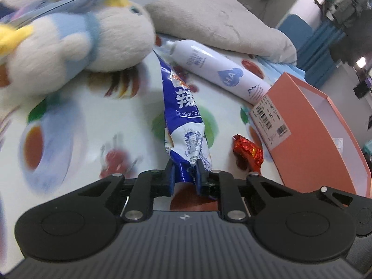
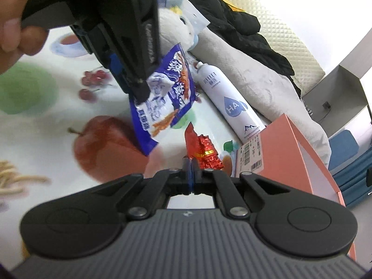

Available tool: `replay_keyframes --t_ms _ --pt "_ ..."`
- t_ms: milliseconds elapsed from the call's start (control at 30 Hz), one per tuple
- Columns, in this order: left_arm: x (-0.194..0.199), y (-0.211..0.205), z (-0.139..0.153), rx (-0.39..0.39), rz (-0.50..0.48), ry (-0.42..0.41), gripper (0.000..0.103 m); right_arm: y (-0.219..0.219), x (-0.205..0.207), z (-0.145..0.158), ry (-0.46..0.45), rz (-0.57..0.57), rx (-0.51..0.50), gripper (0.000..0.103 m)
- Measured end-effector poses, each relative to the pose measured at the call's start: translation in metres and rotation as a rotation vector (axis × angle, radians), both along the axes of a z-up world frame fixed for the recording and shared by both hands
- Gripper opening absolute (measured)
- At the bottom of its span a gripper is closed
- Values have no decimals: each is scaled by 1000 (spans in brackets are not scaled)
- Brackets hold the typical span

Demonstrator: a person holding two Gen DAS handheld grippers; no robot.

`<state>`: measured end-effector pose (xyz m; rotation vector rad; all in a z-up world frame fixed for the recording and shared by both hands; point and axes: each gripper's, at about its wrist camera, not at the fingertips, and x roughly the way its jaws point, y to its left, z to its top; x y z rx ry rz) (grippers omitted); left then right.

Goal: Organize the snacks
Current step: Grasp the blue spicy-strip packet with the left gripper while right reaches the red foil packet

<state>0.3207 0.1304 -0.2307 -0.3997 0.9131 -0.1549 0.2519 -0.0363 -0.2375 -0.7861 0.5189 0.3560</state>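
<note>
My left gripper (image 1: 184, 165) is shut on the lower end of a blue-and-white snack packet (image 1: 183, 116), which stands lifted above the bedsheet. In the right wrist view the same packet (image 2: 162, 97) hangs from the left gripper (image 2: 139, 88), which a hand holds at the upper left. My right gripper (image 2: 191, 162) is shut, its pads pinching the near edge of a crinkled red foil snack (image 2: 202, 151). The red foil snack (image 1: 247, 151) also shows in the left wrist view, close to an open orange box (image 1: 309, 134).
The orange box (image 2: 286, 153) with a barcode label stands at the right. A white spray bottle (image 1: 220, 69) lies behind it. A plush toy (image 1: 76, 39) and a grey pillow (image 1: 220, 23) lie on the fruit-print sheet (image 1: 93, 121). Dark clothing (image 2: 244, 30) is heaped at the back.
</note>
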Motion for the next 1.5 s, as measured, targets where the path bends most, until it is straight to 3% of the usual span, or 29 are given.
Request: replay_keyframes --t_ms 167,667,900,1100,1167,1233,1267,1300,1367,1500 --pt "-44 2 2 -40 60 16 19 -8 -18 7 9 17 11 3" --pt "-155 -12 14 -102 100 53 19 -32 -111 12 78 92 -34 3" --pt "-190 -21 21 -60 84 60 19 -38 -147 12 90 111 -33 3" --pt "-199 -24 24 -28 98 69 21 -46 -152 10 89 88 3 5" --pt "-202 -24 27 -17 108 75 33 -50 -152 13 98 80 41 6" --pt "-202 -22 28 -17 120 80 50 -53 -150 15 114 66 69 27" --pt "-203 -22 30 -17 123 80 59 -55 -150 16 122 66 84 55" --pt "-203 -22 31 -14 127 79 63 -58 -151 18 120 68 108 76" --pt "-203 -21 32 -9 132 78 73 -62 -152 22 121 65 161 81" --pt "-199 -20 33 -3 141 80 84 -73 -144 24 192 24 263 81"
